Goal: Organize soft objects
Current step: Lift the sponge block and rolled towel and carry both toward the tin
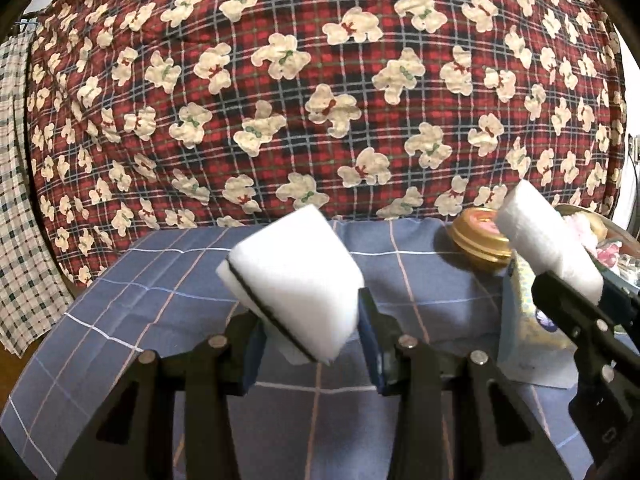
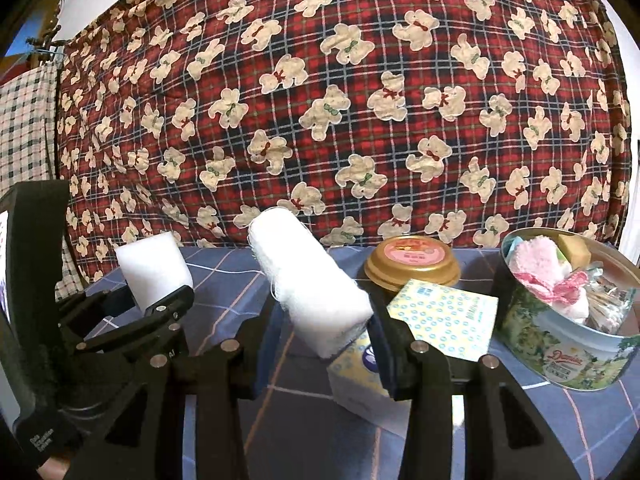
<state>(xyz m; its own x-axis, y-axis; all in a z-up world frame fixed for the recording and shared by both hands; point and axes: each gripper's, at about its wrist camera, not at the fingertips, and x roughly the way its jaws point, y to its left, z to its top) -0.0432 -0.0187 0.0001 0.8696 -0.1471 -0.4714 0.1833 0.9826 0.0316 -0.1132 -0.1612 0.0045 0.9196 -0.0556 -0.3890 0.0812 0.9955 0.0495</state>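
My left gripper point(image 1: 314, 332) is shut on a white sponge block with a thin black layer point(image 1: 296, 276), held tilted above the blue checked tablecloth point(image 1: 160, 300). Beside it, my right gripper point(image 1: 584, 286) is shut on a second white sponge point(image 1: 548, 236). In the right wrist view, the right gripper point(image 2: 324, 340) clamps that fuzzy-edged white sponge point(image 2: 312, 276), which leans up and to the left. The left gripper point(image 2: 148, 302) shows at the left with its sponge point(image 2: 154, 268). A round printed tin point(image 2: 560, 336) at the right holds pink and white soft items.
A gold-lidded jar point(image 2: 414, 264) stands behind a yellow-and-blue dotted tissue pack point(image 2: 444, 320), just left of the tin. A red plaid quilt with bear prints point(image 2: 340, 100) rises behind the table. Checked cloth point(image 1: 24, 200) hangs at the far left.
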